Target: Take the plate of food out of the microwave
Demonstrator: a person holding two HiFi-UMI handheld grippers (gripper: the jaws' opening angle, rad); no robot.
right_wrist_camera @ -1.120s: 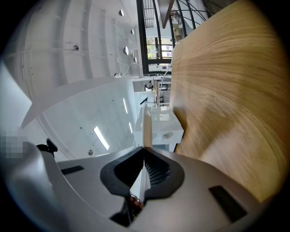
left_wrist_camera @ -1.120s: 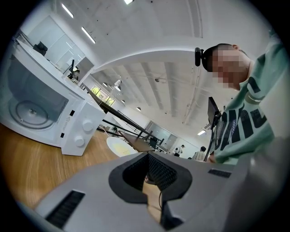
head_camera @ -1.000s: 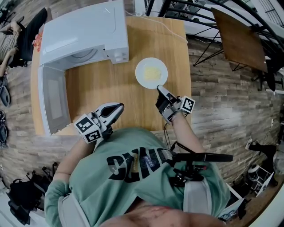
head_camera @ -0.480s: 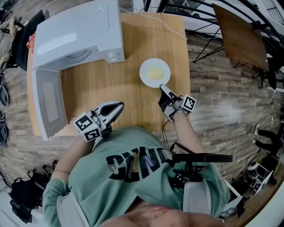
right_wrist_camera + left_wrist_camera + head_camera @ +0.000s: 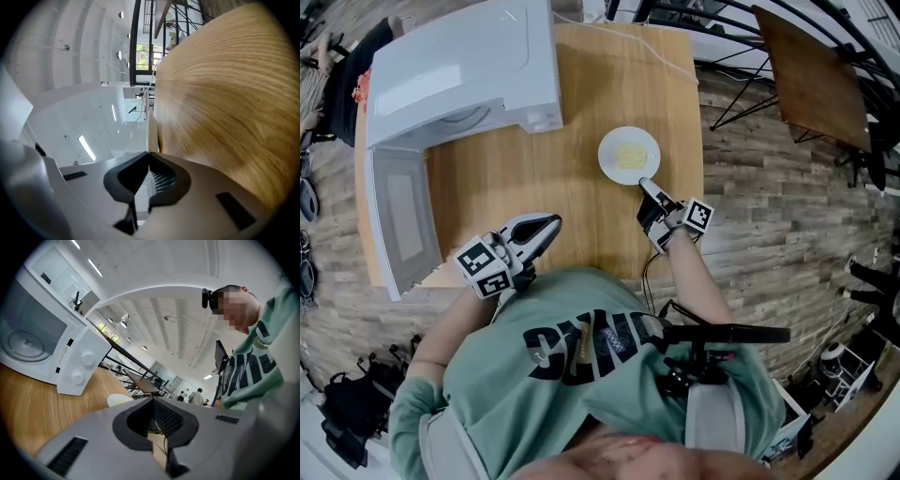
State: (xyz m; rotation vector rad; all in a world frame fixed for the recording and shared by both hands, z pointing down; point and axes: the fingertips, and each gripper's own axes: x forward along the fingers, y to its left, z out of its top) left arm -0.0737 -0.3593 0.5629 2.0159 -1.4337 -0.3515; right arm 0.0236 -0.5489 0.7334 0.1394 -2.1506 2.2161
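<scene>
In the head view, the microwave (image 5: pixel 464 66) is sitting at the far left corner of the table (image 5: pixel 609 84), its door (image 5: pixel 398 220) hanging open toward the person. The plate (image 5: pixel 629 155) is lying outside the oven, to the right of it over the bare wood, with the yellow food (image 5: pixel 628 156) sitting in its middle. The right gripper (image 5: pixel 642 182) is reaching to the plate's near rim, and the left gripper (image 5: pixel 555 223) is hovering near the table's front edge, well apart from the plate. In the left gripper view, the jaws are pressing together with nothing between them; the microwave's dials are showing at the left, and the plate is peeking just above the jaws. In the right gripper view, the jaws are pinching the plate's thin white rim, which is running edge-on away from their tips, close against the wood. Whether the plate is resting on the table, I cannot tell.
</scene>
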